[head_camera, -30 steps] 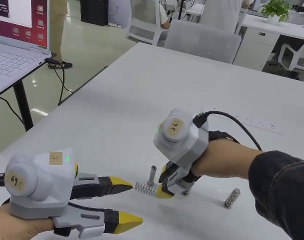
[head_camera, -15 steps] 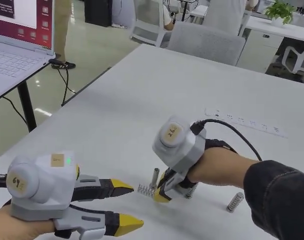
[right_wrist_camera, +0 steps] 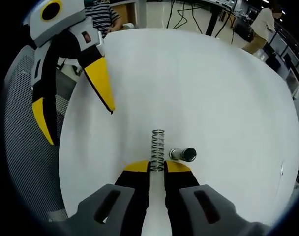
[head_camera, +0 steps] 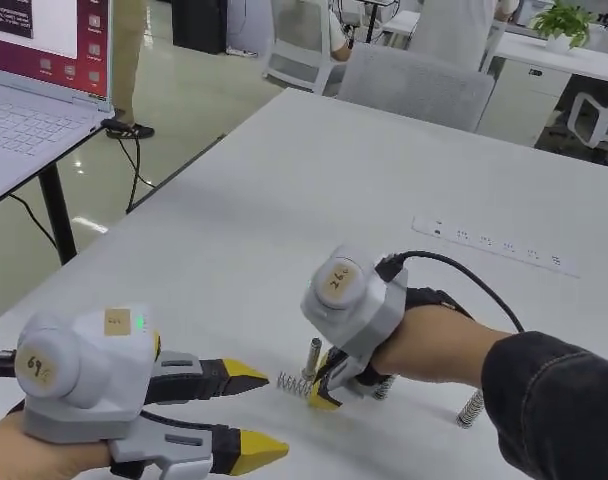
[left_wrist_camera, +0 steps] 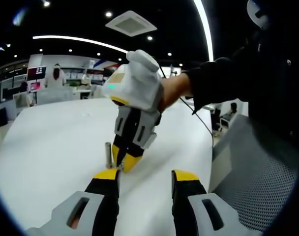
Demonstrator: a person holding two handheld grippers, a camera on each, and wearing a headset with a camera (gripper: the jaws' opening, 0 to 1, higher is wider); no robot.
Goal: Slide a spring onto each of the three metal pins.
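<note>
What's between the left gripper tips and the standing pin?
Head view: the spring held by the right gripper juts into that gap, near the pin; the rest toward the left gripper is bare table.

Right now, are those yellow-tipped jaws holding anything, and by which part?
The right gripper pinches a spring by its near end, the rest sticking out ahead. The left gripper is open and holds nothing.

Our white tools
We wear a dark sleeve [head_camera: 556, 400]; left tool [head_camera: 268, 411] and right tool [head_camera: 319, 396] have yellow-tipped black jaws, the right a black cable [head_camera: 454, 262].
</note>
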